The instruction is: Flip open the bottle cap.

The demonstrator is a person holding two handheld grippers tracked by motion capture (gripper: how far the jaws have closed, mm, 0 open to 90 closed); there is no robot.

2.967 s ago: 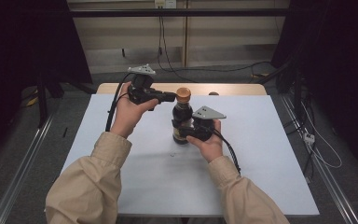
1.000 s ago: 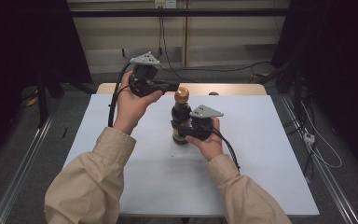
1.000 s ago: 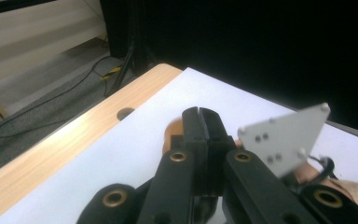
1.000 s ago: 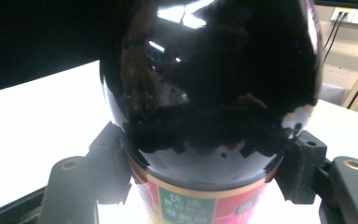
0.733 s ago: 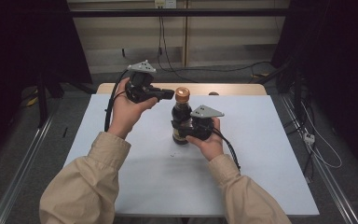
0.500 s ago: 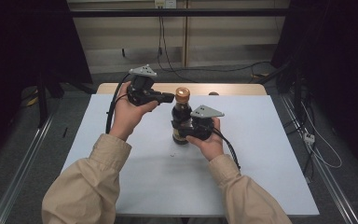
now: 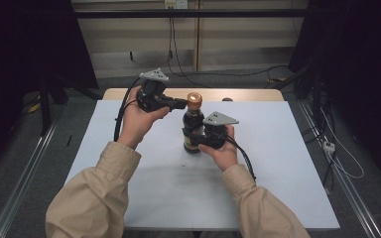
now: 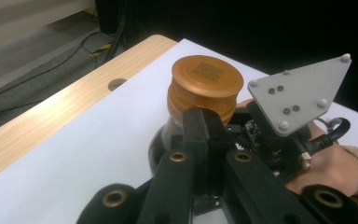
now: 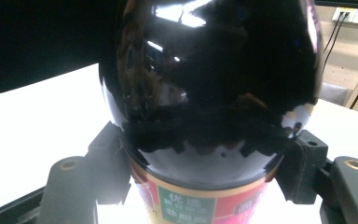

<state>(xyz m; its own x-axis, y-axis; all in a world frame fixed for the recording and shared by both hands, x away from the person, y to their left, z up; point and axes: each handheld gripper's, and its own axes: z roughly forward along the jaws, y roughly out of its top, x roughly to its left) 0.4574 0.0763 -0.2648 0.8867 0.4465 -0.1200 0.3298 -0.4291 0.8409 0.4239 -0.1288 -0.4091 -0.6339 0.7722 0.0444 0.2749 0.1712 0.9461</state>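
A dark, glossy glass bottle with a red-and-green label stands upright on the white tabletop, clamped at its body between the right gripper's two black jaws. The left gripper has its jaws pressed together, their tips touching the side of the bottle's round copper-coloured cap.

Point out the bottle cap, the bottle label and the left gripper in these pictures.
cap [image 8: 207,79], left gripper view, on its flat top.
label [image 9: 186,205], right gripper view, on the green patch.
left gripper [image 7: 183,103], high view, at its closed jaw tips beside the cap.
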